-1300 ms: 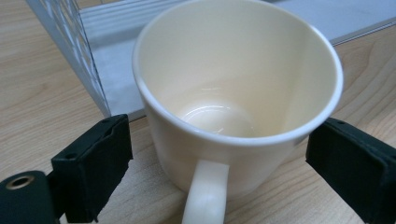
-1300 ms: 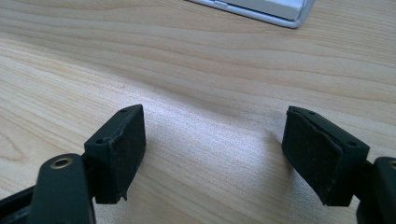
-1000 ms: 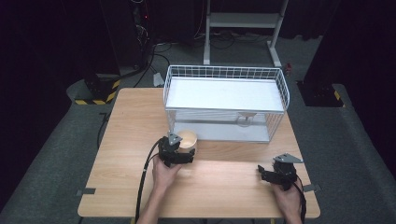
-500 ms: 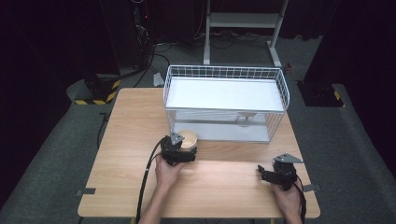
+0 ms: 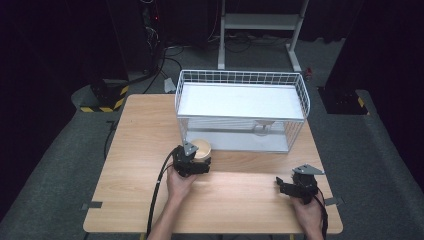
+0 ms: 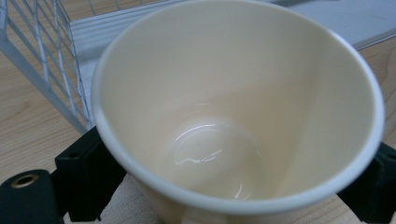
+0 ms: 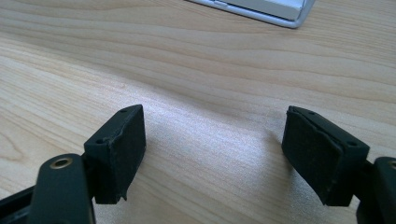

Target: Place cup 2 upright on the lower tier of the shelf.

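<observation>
Left hand-held gripper [image 5: 199, 161] clamped, right [image 5: 283, 186] agape

Looked like a lab or recording studio, not a home. Dark room, black surroundings on every side, grey carpet-like floor [image 5: 60, 165]. Lone light wooden table [image 5: 140, 125] sat lit in the middle, its corners taped down to the floor. Yellow-black hazard striping [image 5: 102, 107] marked a base at the table's far left corner. Cables [image 5: 160, 55] ran loose over the floor behind. A white metal stand [image 5: 260, 22] stood at the back. A white wire basket [image 5: 300, 95] rested on the table as a prop.
</observation>
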The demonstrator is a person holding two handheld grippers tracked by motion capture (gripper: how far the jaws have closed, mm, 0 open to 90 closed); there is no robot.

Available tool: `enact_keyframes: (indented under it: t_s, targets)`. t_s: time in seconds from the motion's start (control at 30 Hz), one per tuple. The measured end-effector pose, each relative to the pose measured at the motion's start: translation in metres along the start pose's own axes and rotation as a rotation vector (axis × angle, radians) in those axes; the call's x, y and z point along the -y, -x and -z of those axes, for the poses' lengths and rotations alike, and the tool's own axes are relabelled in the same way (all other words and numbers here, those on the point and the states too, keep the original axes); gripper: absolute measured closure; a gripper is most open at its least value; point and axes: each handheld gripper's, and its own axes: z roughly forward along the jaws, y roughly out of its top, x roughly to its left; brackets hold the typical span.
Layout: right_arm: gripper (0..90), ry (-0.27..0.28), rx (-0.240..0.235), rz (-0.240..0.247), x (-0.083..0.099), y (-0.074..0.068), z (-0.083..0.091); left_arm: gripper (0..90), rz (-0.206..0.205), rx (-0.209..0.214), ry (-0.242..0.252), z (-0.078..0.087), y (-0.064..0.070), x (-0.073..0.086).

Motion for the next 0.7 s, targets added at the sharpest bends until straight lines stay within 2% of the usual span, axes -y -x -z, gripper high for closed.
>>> enact_keyframes:
  t_s: [0.2, 0.4, 0.7]
  targets:
    - [22.0, 0.002, 0.0, 0.002, 0.0, 0.0002, -0.0001, 8.8, 0.0, -0.009, -0.007, 0.0012, 0.0001, -0.0005]
    - [22.0, 0.002, 0.0, 0.003, 0.0, 0.0002, -0.0001, 8.9, -0.018, -0.03, -0.013, 0.0049, -0.0007, -0.0008]
    - [22.0, 0.002, 0.0, 0.003, 0.0, 0.0002, -0.0001, 8.9, -0.013, -0.024, -0.004, 0.0095, 0.0002, -0.0026]
